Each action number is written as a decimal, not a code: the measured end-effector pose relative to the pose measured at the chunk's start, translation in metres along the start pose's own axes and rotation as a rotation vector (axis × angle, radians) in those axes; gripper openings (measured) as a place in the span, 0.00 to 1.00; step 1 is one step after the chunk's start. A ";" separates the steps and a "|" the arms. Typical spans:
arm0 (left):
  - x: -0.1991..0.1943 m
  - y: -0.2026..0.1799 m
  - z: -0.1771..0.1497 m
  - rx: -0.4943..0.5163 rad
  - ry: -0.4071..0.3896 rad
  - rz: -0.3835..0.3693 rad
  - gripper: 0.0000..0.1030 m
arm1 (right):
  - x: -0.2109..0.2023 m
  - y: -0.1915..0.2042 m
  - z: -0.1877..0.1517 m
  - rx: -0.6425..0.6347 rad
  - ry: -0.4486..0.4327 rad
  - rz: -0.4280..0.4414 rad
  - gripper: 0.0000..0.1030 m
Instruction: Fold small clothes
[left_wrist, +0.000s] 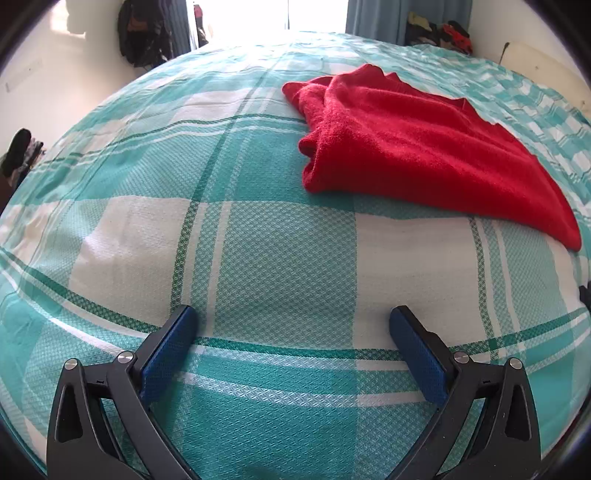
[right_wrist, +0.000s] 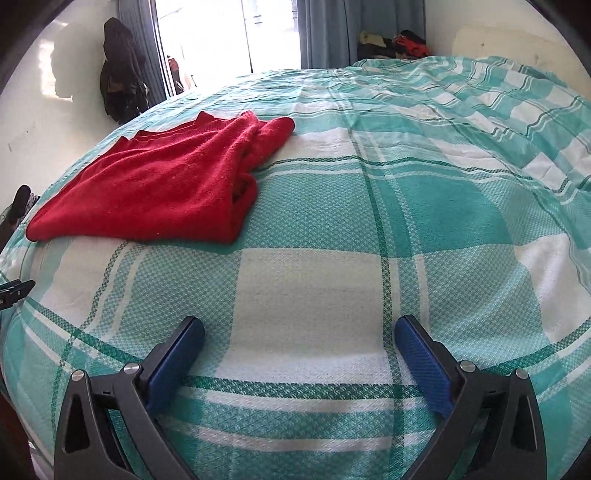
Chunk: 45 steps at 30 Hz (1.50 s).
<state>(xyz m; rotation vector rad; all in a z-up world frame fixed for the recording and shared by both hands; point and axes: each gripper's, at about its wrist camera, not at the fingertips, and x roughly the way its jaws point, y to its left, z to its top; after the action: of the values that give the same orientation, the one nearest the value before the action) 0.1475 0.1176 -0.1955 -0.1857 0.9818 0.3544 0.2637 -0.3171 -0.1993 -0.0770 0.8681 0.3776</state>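
A small red knitted garment (left_wrist: 417, 147) lies folded on the bed, ahead and to the right in the left wrist view. It also shows in the right wrist view (right_wrist: 162, 184), ahead and to the left. My left gripper (left_wrist: 293, 319) is open and empty, hovering over the bedspread short of the garment. My right gripper (right_wrist: 299, 328) is open and empty, also over bare bedspread, to the right of the garment. Neither gripper touches the garment.
The bed carries a teal and white checked bedspread (left_wrist: 280, 258), rumpled at the far right (right_wrist: 517, 122). Dark clothes hang on the wall at the back left (right_wrist: 118, 74). A pile of clothes (left_wrist: 443, 35) sits behind the bed by the curtains.
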 end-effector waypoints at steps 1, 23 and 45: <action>0.000 0.000 0.000 0.001 0.000 0.000 0.99 | 0.000 0.000 0.000 -0.001 0.002 0.000 0.99; -0.023 0.019 0.017 -0.042 0.077 -0.173 0.97 | 0.000 0.000 0.000 -0.005 0.015 0.010 0.99; -0.023 -0.042 0.191 -0.117 0.085 -0.321 0.06 | -0.003 0.001 -0.001 -0.002 -0.001 0.024 1.00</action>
<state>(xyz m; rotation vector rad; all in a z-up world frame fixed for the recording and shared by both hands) 0.3002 0.1332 -0.0722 -0.4620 0.9965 0.1098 0.2610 -0.3177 -0.1980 -0.0682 0.8679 0.4009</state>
